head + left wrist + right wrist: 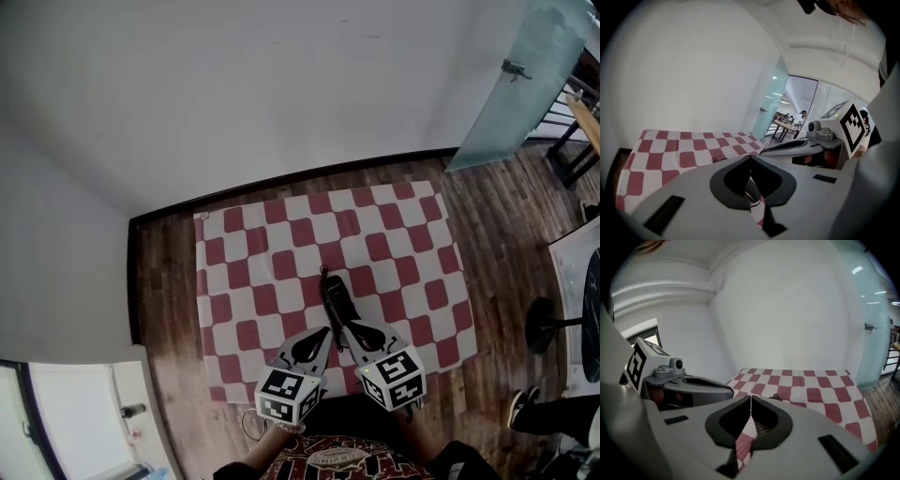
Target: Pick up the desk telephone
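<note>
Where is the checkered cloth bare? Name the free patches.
The checkered cloth is bare left of the telephone, right of it, and along its far edge. Crowded only near you, where the left gripper and right gripper hang by the telephone.

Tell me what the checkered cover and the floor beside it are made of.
Checkered cover: probably thin cloth or vinyl, matte; faint fold creases run across it. Floor: wood or wood-look planks, slight sheen; grain and plank seams show.
</note>
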`<action>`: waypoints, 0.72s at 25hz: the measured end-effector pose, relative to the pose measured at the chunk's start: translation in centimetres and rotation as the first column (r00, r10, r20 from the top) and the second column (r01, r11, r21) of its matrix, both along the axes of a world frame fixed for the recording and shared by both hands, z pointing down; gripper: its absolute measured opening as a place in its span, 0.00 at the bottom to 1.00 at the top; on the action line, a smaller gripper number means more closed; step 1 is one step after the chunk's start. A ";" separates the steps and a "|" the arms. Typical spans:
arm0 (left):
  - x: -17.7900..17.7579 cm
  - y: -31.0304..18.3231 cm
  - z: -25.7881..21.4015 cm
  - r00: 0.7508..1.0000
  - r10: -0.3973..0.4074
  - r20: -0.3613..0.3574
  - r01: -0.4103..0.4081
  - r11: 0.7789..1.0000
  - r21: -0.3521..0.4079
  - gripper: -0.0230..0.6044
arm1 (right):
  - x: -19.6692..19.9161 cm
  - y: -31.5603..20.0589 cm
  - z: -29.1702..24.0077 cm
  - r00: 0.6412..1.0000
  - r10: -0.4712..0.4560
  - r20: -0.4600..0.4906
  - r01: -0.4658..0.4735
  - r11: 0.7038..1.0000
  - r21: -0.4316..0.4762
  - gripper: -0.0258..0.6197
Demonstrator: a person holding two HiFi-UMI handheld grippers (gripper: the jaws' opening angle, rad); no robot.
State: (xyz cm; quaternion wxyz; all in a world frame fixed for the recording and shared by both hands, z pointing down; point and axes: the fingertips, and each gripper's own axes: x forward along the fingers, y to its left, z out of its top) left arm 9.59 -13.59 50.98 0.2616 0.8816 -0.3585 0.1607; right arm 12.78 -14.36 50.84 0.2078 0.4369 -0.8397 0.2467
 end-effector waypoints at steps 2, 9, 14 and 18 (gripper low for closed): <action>0.1 -0.2 0.2 1.000 -0.012 0.000 0.012 1.000 -0.003 0.04 | 0.0 -0.2 0.3 1.000 -0.008 -0.003 0.008 1.000 -0.006 0.07; 0.2 -0.7 1.6 1.000 -0.026 0.017 0.027 0.999 -0.029 0.04 | 0.1 -0.5 1.8 0.999 -0.034 -0.021 0.033 0.999 -0.035 0.07; 0.3 -1.0 2.2 0.999 -0.027 0.021 0.028 0.999 -0.040 0.04 | 0.4 -0.7 2.9 0.999 -0.036 -0.038 0.034 0.998 -0.057 0.07; 0.2 -1.2 2.9 0.999 -0.032 0.028 0.034 0.998 -0.048 0.04 | 0.6 -0.7 4.0 0.998 -0.037 -0.055 0.032 0.997 -0.074 0.07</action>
